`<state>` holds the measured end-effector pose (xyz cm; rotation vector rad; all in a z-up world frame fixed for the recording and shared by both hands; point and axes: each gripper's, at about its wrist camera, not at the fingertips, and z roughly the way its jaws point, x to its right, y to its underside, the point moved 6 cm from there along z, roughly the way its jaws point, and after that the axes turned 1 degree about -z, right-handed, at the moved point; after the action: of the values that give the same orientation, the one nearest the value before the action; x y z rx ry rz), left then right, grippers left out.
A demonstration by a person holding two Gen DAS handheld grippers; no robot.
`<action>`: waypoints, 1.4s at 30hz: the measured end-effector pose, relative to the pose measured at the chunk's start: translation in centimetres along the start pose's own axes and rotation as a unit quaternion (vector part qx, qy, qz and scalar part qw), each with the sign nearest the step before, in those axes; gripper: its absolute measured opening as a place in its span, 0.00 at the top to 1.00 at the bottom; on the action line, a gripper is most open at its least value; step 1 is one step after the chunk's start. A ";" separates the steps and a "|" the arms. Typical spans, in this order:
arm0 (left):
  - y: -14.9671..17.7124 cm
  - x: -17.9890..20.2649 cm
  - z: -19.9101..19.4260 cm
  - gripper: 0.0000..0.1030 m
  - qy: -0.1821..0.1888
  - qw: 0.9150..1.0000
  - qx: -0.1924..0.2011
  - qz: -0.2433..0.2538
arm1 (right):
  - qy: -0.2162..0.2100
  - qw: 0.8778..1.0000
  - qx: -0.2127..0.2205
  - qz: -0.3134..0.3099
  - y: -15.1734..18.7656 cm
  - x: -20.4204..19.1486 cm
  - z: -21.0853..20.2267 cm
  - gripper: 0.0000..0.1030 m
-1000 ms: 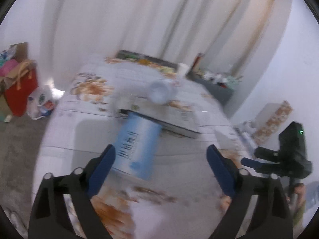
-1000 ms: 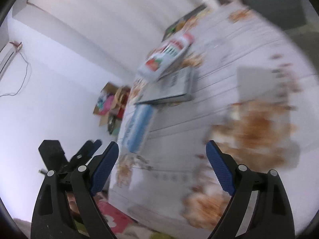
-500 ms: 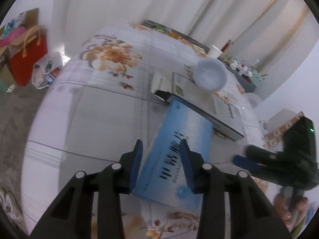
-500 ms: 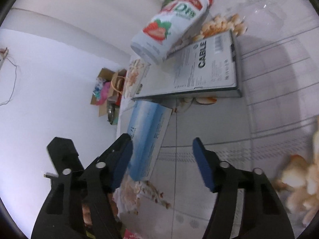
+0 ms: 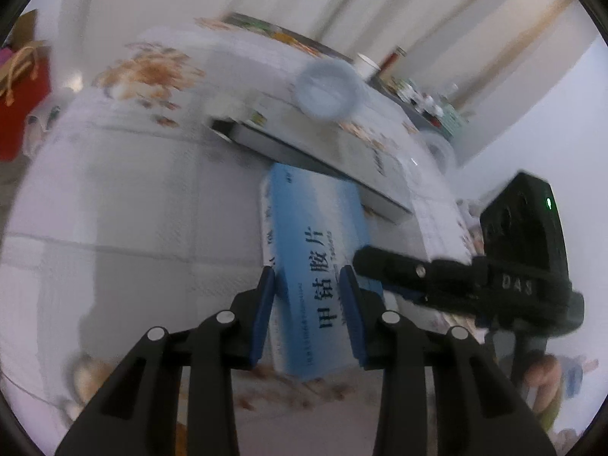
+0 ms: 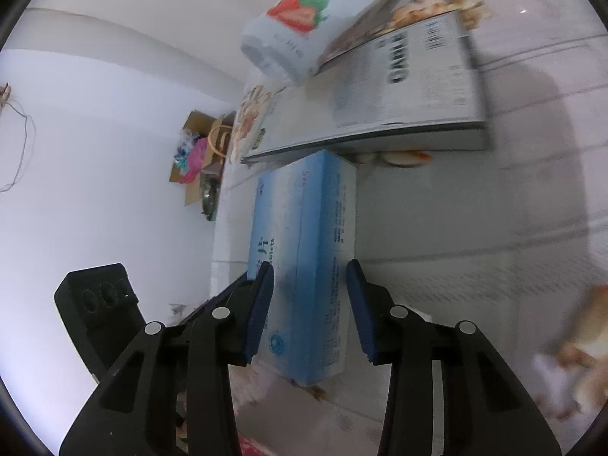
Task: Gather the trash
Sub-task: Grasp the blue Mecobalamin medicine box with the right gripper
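I am working over a bed (image 5: 114, 197) covered by a pale quilt with orange flower prints. On it lies a flat grey box printed with the word CABLE (image 6: 410, 87), and a strawberry drink bottle (image 6: 319, 15) rests on its side on top of that box. Just in front, one end touching or tucked under the cable box, lies the trash I am after: a light blue tablet carton (image 5: 315, 266) with Chinese lettering.

I judge the step in hand to be the pickup of this carton. Both tools are on it. My left gripper (image 5: 307, 315) stands narrowed around the near end; whether its blue pads press the card I cannot tell. My right gripper (image 6: 309, 304) straddles the carton from the other side, its jaws have just been closing, its left pad looks against the carton's edge, and a gap shows at the right pad.

Next, I think one grip should firm up before lifting, and the carton should slide clear of the cable box so the bottle does not roll.

Compared with a second ago, both sets of jaws were wide and well short of the carton; now both are far narrower and the carton fills the space between them.
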<state>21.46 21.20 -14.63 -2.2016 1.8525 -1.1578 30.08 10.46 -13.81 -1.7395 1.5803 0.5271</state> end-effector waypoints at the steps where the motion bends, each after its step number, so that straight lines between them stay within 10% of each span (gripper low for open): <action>1: 0.6 0.9 0.2 0.67 0.006 1.000 -0.007 0.010 | 0.006 1.000 0.004 -0.001 0.3 0.4 -0.7 0.61; 13: 7.1 11.6 3.5 0.67 0.124 0.984 -0.096 0.083 | 0.070 0.993 0.077 0.053 4.8 7.8 -11.8 0.47; 24: 3.4 4.8 -0.7 0.52 0.026 0.998 -0.021 0.051 | 0.193 0.970 0.076 -0.131 5.0 3.0 -8.7 0.14; 31: -0.4 4.4 -2.5 0.35 -0.012 0.998 0.022 0.062 | 0.306 0.924 0.035 -0.225 5.5 3.0 -4.9 0.14; 42: -7.0 12.1 1.9 0.28 -0.023 0.982 0.069 0.176 | 0.307 0.931 0.080 -0.178 4.7 6.3 -9.1 0.34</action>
<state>28.42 12.02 -6.56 -1.7218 1.9699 -1.1167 25.07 -0.43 -13.40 -2.1149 1.5816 -0.3550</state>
